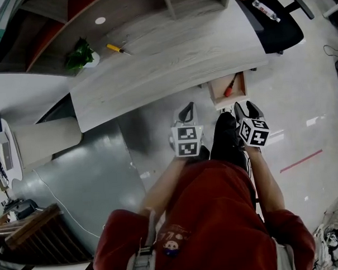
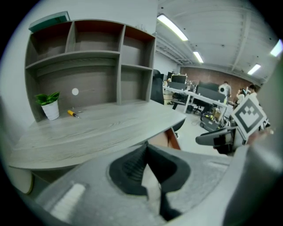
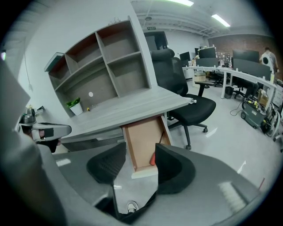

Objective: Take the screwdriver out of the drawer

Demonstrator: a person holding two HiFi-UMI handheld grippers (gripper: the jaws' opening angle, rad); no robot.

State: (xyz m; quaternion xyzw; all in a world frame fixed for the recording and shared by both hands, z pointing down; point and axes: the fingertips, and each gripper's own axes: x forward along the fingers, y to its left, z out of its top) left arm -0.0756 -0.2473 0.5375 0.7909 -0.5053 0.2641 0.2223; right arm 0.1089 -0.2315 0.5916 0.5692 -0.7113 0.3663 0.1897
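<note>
The wooden drawer [image 1: 238,93] stands pulled out from under the grey desk [image 1: 171,53]. In it lies a red-handled screwdriver [image 1: 229,88]. My right gripper [image 1: 247,106] hovers open just in front of the drawer, a little to its right, holding nothing. In the right gripper view the drawer [image 3: 141,137] shows between the pads, with the red handle [image 3: 152,159] beside the right pad; the right gripper [image 3: 140,155] is short of it. My left gripper [image 1: 187,107] hangs to the drawer's left with its tips together, shut and empty [image 2: 147,148].
A yellow-handled screwdriver [image 1: 116,48] and a small potted plant [image 1: 80,54] sit on the desk near the shelf unit [image 2: 88,62]. A black office chair [image 1: 276,20] stands to the right of the desk. The person's dark shoe [image 1: 225,136] rests on the floor below the drawer.
</note>
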